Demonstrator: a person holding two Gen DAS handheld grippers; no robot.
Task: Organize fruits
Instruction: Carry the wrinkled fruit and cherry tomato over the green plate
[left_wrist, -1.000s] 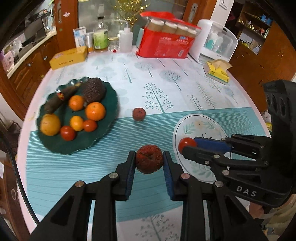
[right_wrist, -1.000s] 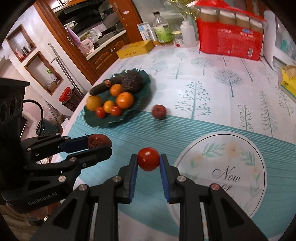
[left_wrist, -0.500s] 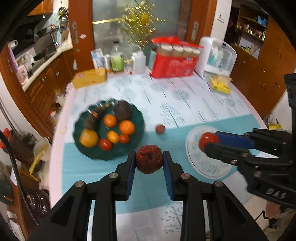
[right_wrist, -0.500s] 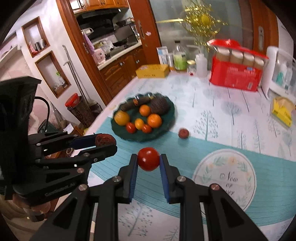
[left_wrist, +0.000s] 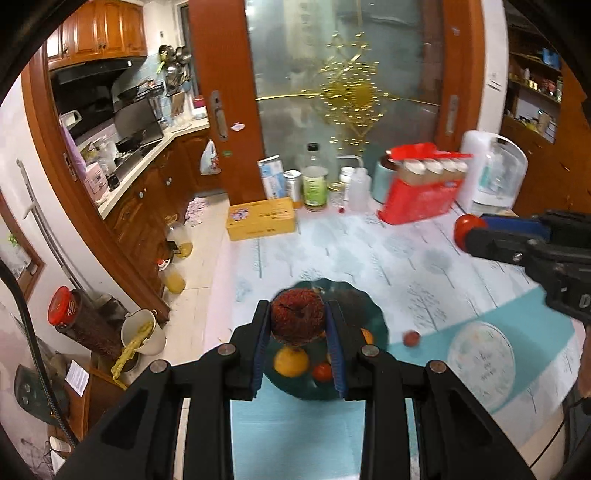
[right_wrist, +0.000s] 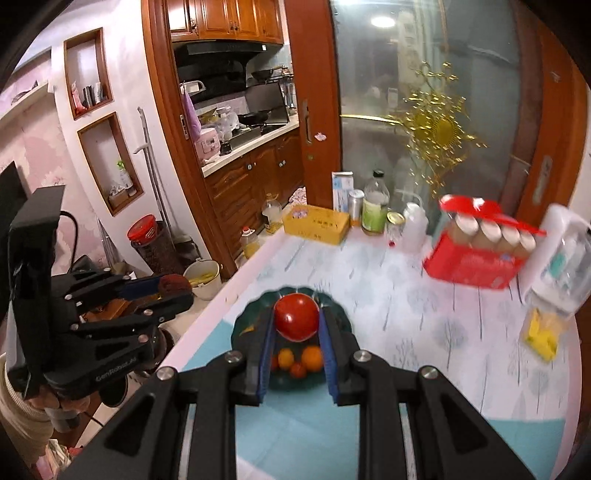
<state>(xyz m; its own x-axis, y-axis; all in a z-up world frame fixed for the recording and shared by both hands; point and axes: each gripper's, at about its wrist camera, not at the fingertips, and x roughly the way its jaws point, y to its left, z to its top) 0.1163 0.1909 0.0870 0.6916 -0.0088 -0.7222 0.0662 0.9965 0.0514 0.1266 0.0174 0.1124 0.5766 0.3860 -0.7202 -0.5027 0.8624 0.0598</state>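
My left gripper (left_wrist: 297, 320) is shut on a dark red rough-skinned fruit (left_wrist: 297, 318), held high above the table. My right gripper (right_wrist: 296, 320) is shut on a red tomato (right_wrist: 296, 316), also high up. Below both lies the dark green fruit plate (left_wrist: 371, 314) with oranges and small red fruits, also in the right wrist view (right_wrist: 338, 314). A small red fruit (left_wrist: 411, 338) lies loose on the tablecloth between the green plate and a white round plate (left_wrist: 480, 360). The right gripper shows at right in the left wrist view (left_wrist: 466, 229); the left gripper shows at left in the right wrist view (right_wrist: 177, 288).
At the table's far edge stand a yellow box (left_wrist: 262, 218), bottles (left_wrist: 314, 182), a red pack of jars (left_wrist: 421, 190) and a white appliance (left_wrist: 493, 173). A yellow tissue pack (right_wrist: 543, 334) lies at the right. Left of the table are the floor, buckets and kitchen cabinets.
Both grippers have risen far above the table with their fruits still held; the plates and the loose fruit now look much smaller and lower in view.
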